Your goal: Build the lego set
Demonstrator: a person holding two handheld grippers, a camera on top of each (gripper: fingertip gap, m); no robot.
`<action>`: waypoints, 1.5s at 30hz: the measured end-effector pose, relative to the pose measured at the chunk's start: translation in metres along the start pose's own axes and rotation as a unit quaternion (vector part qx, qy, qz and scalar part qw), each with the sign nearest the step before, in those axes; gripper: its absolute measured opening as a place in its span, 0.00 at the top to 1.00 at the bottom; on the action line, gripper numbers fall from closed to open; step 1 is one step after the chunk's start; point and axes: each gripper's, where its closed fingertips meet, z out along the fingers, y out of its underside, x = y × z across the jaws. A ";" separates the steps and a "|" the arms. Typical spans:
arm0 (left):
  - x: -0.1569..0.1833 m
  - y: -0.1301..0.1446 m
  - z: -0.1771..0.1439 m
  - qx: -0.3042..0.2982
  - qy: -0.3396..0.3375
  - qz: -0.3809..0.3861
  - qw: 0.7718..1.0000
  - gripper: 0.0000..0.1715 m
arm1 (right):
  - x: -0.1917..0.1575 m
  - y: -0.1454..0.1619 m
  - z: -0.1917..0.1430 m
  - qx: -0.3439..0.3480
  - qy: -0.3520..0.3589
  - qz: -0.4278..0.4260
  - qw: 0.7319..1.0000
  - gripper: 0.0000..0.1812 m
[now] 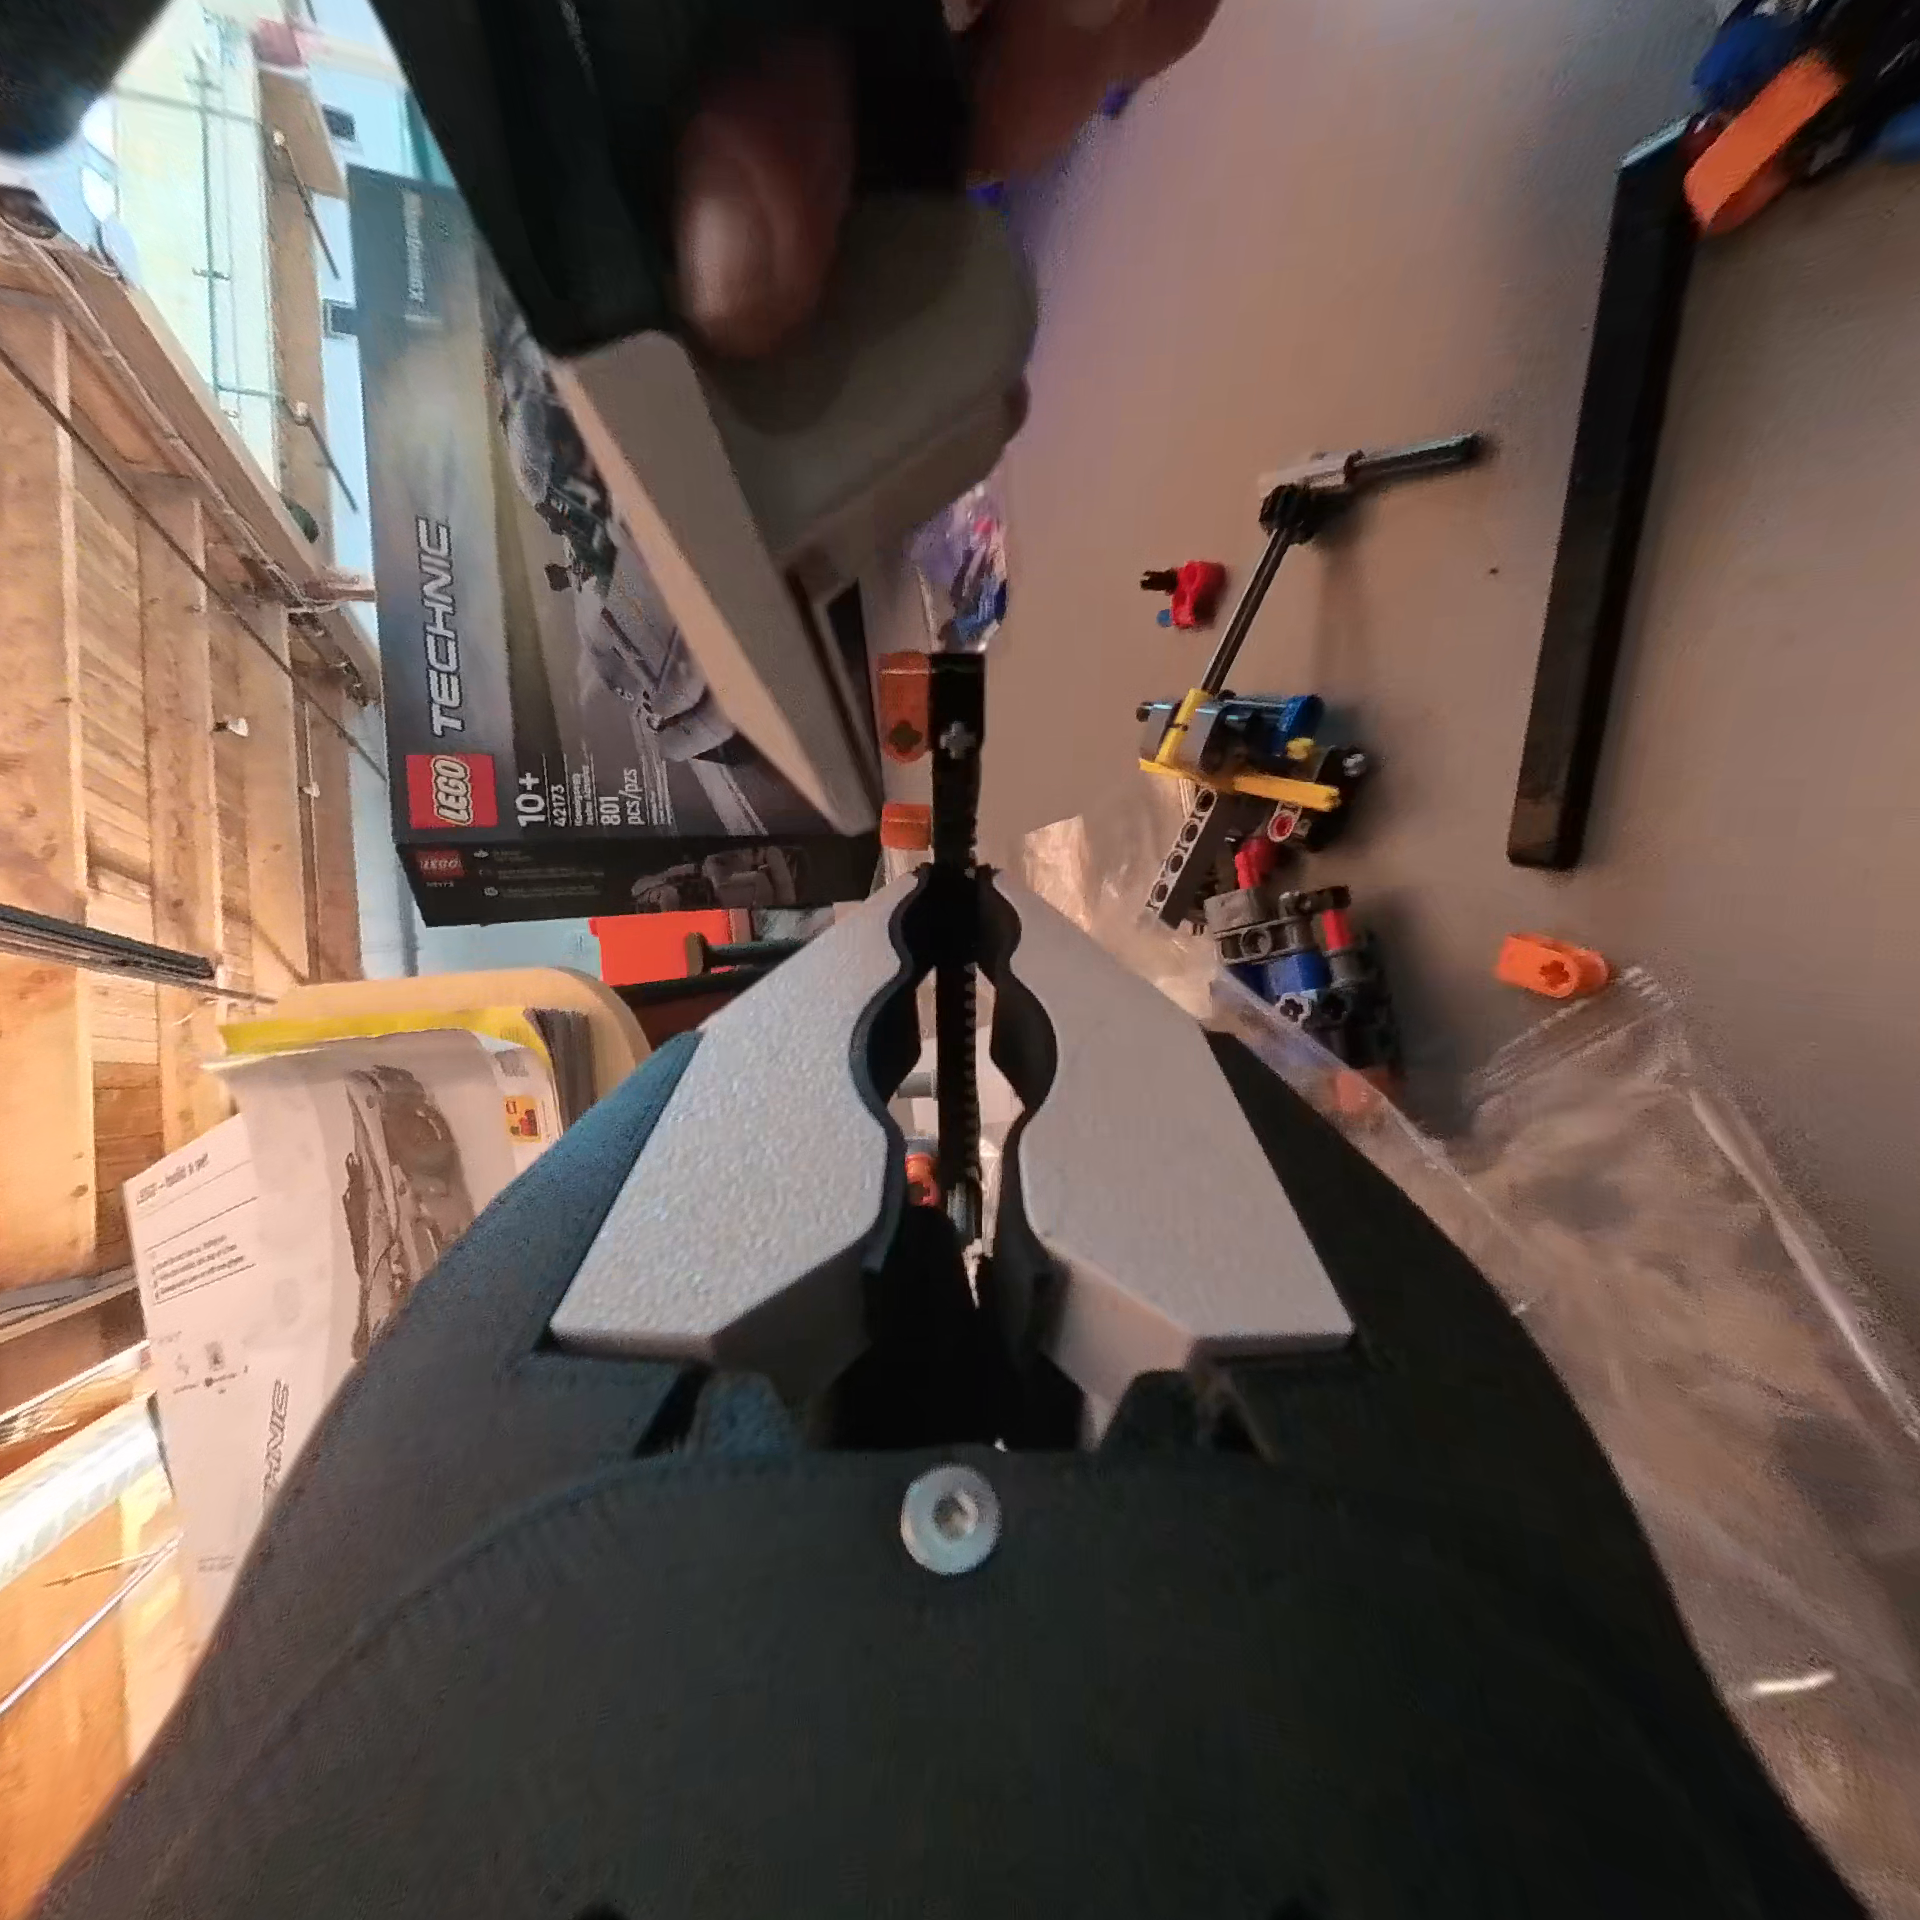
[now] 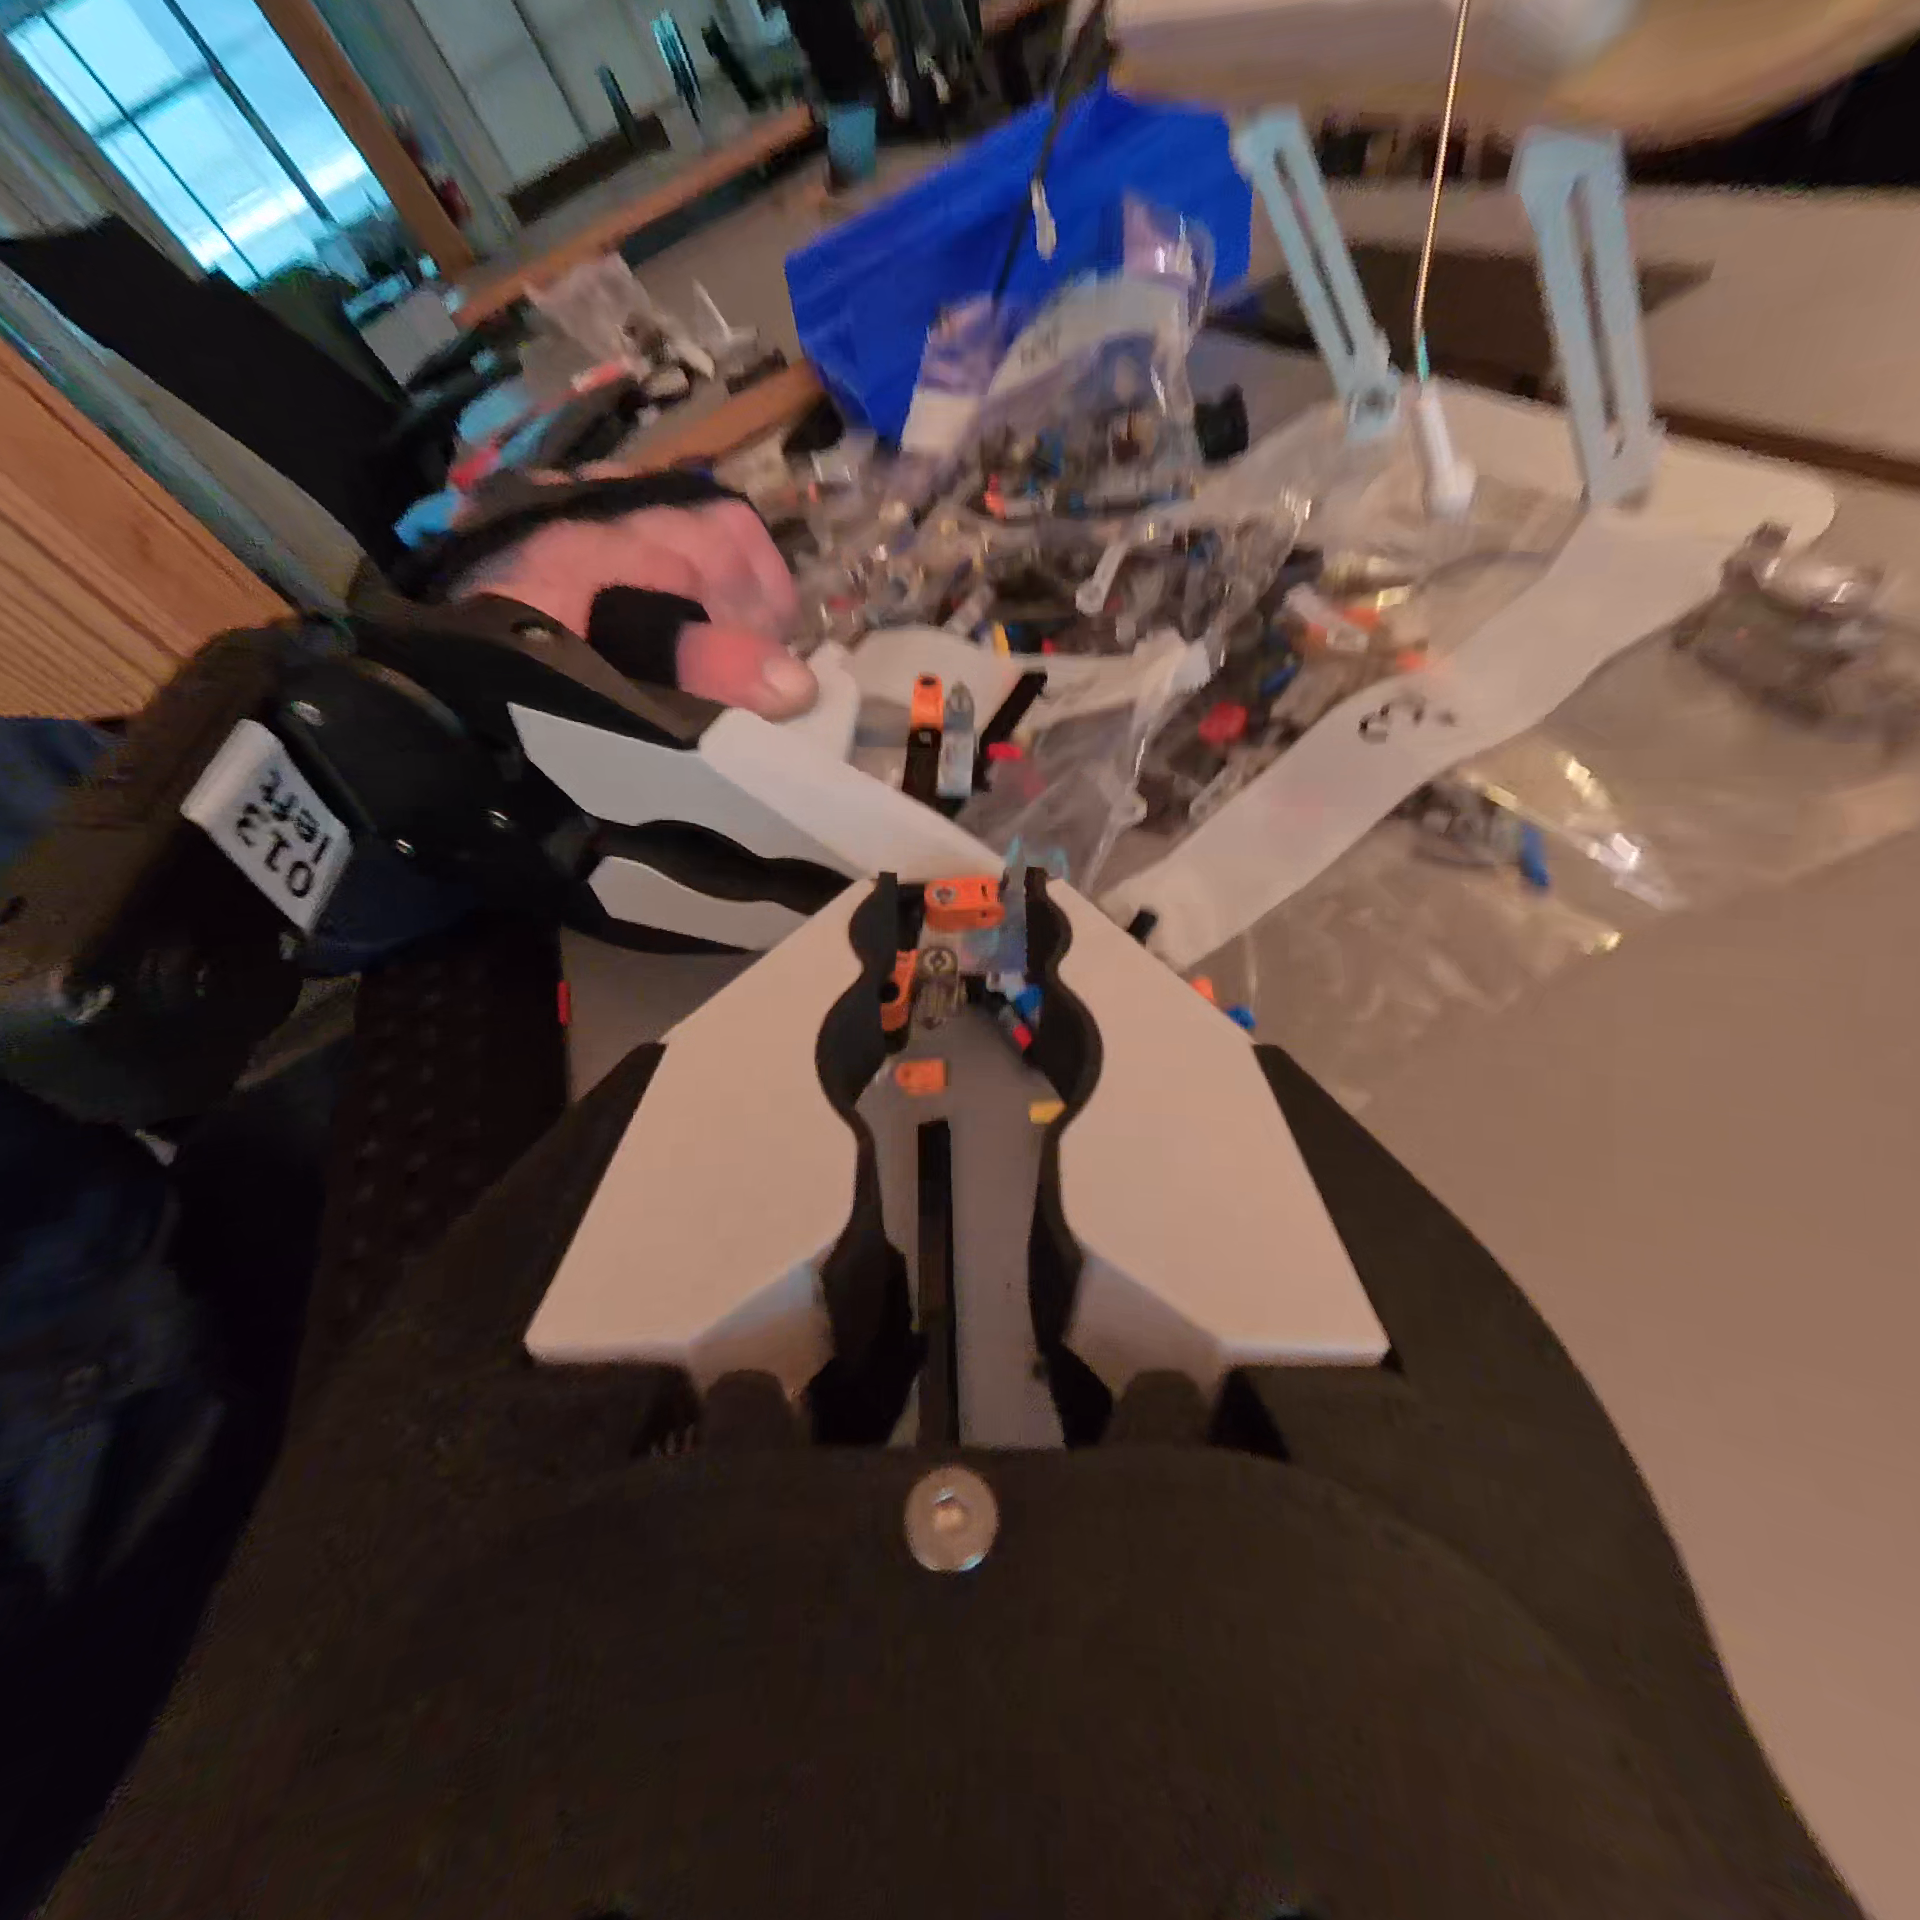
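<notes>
Left gripper [image 1: 951, 883]: jaws narrow, clamped on a black toothed beam [image 1: 954, 790] that runs along the jaw slot and sticks out past the tips. It has an orange connector [image 1: 902, 710] on its far end.

Right gripper [image 2: 956, 894]: jaws a small gap apart, with an orange piece [image 2: 961, 902] at the tips. We can't tell whether they pinch it or just frame it. The two grippers' tips nearly meet there, the left one coming in from the side.

Handling, as we judge it: the beam is rigid ABS, light, thin and smooth on its flats, so it'll pivot if held at one point only. Best hold is mid-length across the flat sides, teeth left free. The small orange parts are slick and pop out easily, so grip square on flat faces, not on round bosses. Pin joints need a straight axial push; any skew binds.

Outward: a grey matte surface [image 1: 1299, 312] with a part-built sub-assembly [image 1: 1242, 774] in grey, yellow, blue and red, with a black axle. A loose orange connector [image 1: 1548, 966] lies near it, beside crinkly clear bags [image 1: 1621, 1195]. A black bar [image 1: 1600, 520] lies further toward the surface's edge. The set box [image 1: 499, 644] stands at the far side, and the paper manual [image 1: 312, 1195] is off to one side.
</notes>
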 end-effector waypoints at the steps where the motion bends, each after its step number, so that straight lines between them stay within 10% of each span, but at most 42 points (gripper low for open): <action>1: 0.002 0.000 0.001 -0.005 0.001 0.006 1.000 0.97 | 0.002 0.009 0.005 -0.026 0.002 0.008 1.000 0.89; 26: -0.003 -0.002 -0.003 0.003 0.013 -0.058 0.998 0.96 | 0.000 -0.006 0.006 0.038 -0.021 0.036 0.998 0.94; 31: -0.001 -0.006 -0.008 0.041 0.054 -0.122 0.990 0.96 | -0.008 -0.011 0.006 0.046 -0.026 -0.016 0.998 0.94; 34: 0.057 -0.046 -0.016 0.129 0.204 -0.141 0.960 0.97 | -0.020 -0.052 -0.023 0.161 -0.059 -0.028 0.985 0.93; 45: 0.014 -0.010 -0.016 0.130 0.146 -0.205 0.959 0.97 | 0.000 -0.012 -0.014 0.048 -0.042 0.019 0.998 0.93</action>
